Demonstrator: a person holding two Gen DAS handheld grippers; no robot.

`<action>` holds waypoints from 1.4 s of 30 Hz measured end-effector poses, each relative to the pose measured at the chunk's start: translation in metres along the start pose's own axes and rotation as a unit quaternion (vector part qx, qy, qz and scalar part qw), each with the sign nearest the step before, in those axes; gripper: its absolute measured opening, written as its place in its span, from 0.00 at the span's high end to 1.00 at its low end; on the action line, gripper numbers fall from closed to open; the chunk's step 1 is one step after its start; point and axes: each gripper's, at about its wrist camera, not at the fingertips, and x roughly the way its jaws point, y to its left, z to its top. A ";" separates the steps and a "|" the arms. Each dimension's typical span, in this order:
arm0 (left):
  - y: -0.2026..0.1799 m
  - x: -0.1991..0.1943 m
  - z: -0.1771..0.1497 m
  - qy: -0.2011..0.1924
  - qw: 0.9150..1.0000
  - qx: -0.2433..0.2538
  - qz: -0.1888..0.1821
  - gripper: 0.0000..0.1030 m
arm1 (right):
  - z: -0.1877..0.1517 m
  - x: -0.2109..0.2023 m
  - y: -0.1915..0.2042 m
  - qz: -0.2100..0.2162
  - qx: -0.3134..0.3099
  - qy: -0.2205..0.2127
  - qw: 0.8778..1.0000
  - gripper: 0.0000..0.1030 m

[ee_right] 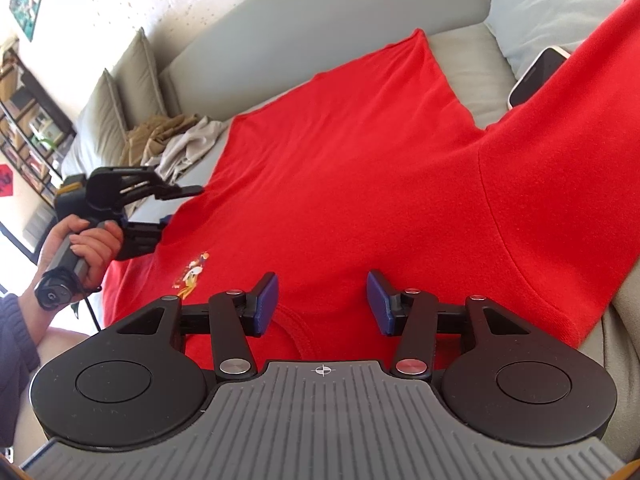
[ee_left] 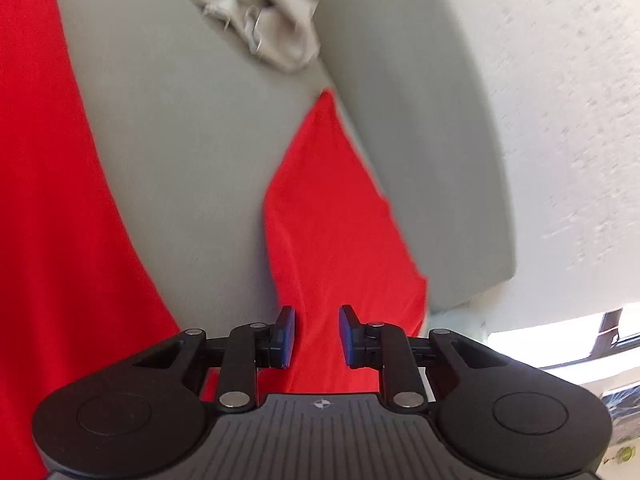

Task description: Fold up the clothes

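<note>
sofa: grey | red shirt spread flat | crumpled clothes | phone

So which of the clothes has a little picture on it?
The red shirt, spread flat. The tan garment and pale grey garment beside it are crumpled, no picture showing.

A bright red cotton T-shirt is seen spread over a pale grey sofa. At lower centre, the right tool is held with jaws apart above the collar. At left, the left tool is gripped by a hand at the shirt's edge. Crumpled beige clothes are piled beyond.
</note>
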 end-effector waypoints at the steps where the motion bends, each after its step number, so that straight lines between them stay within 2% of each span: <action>1: -0.001 -0.013 0.000 -0.027 0.999 0.001 -0.020 0.81 | 0.000 0.000 0.000 0.001 0.001 0.000 1.000 0.50; 2: -0.002 -0.022 0.000 -0.042 0.999 0.005 -0.033 0.81 | 0.000 0.000 0.000 0.001 0.002 -0.001 1.000 0.50; 3: -0.004 -0.025 -0.001 -0.045 0.999 0.017 -0.024 0.79 | 0.000 0.000 -0.001 0.001 0.003 -0.001 1.000 0.50; 4: -0.007 -0.025 -0.003 -0.038 0.998 0.042 0.010 0.79 | 0.000 0.000 0.000 0.001 0.003 -0.001 1.000 0.50; 6: -0.013 -0.014 -0.010 -0.011 0.993 0.088 0.075 0.70 | 0.000 0.000 0.000 -0.001 0.000 -0.002 1.000 0.50; 9: -0.021 0.007 -0.022 0.037 0.982 0.143 0.121 0.69 | -0.001 0.000 0.001 -0.002 -0.003 -0.002 1.000 0.49; 11: -0.024 0.018 -0.027 0.067 0.974 0.167 0.134 0.68 | -0.001 0.000 0.001 -0.002 -0.004 -0.002 1.000 0.49; 13: -0.018 0.026 -0.027 0.092 0.974 0.158 0.133 0.69 | -0.001 0.000 0.001 -0.002 -0.004 -0.002 1.000 0.49; 18: -0.006 0.047 -0.030 0.123 0.984 0.080 0.099 0.68 | -0.001 0.000 0.001 -0.001 -0.005 -0.003 1.000 0.49; 20: -0.001 0.049 -0.029 0.121 0.987 0.050 0.091 0.66 | -0.001 0.000 0.002 -0.002 -0.007 -0.003 1.000 0.49; 22: 0.004 0.049 -0.029 0.119 0.988 0.031 0.089 0.69 | -0.001 0.000 0.001 -0.001 -0.006 -0.003 1.000 0.49; 23: 0.005 0.048 -0.030 0.116 0.988 0.032 0.093 0.77 | -0.001 0.000 0.001 0.000 -0.006 -0.003 1.000 0.49; 24: 0.007 0.045 -0.029 0.111 0.989 0.031 0.098 0.97 | -0.001 0.000 0.000 0.001 -0.005 -0.003 1.000 0.49; 25: 0.008 0.042 -0.029 0.105 0.989 0.030 0.104 0.98 | -0.001 0.000 0.000 0.002 -0.004 -0.003 1.000 0.49; 28: 0.007 0.030 -0.020 0.077 0.990 0.035 0.115 0.99 | 0.000 0.000 -0.001 0.003 -0.003 -0.002 1.000 0.49; 31: 0.004 0.007 -0.016 0.040 0.992 0.048 0.110 0.98 | 0.000 0.001 0.000 0.000 -0.008 -0.001 1.000 0.49; 33: -0.007 -0.011 -0.015 0.000 0.987 0.089 0.132 0.96 | 0.000 0.001 0.001 -0.003 -0.013 -0.001 1.000 0.49; 34: -0.012 -0.020 -0.015 -0.029 0.981 0.115 0.154 0.96 | 0.000 0.001 0.001 -0.004 -0.014 -0.001 1.000 0.49; 35: -0.016 -0.028 -0.015 -0.054 0.974 0.136 0.173 0.92 | 0.000 0.001 0.002 -0.005 -0.015 -0.001 1.000 0.49; 36: -0.015 -0.034 -0.013 -0.062 0.973 0.140 0.174 0.91 | 0.000 0.001 0.001 -0.005 -0.015 -0.001 1.000 0.49; 37: -0.008 -0.040 -0.008 -0.054 0.976 0.130 0.164 0.91 | 0.000 0.001 0.001 -0.006 -0.015 -0.001 1.000 0.49; 40: -0.003 -0.026 -0.001 -0.007 0.982 0.118 0.150 0.90 | 0.000 0.001 0.001 -0.007 -0.014 -0.002 1.000 0.49; 41: -0.007 -0.016 -0.002 0.011 0.980 0.127 0.150 0.87 | 0.000 0.002 0.001 -0.008 -0.014 -0.002 1.000 0.49; 42: -0.011 -0.009 -0.001 0.025 0.980 0.133 0.149 0.79 | 0.001 0.002 0.001 -0.008 -0.014 -0.002 1.000 0.49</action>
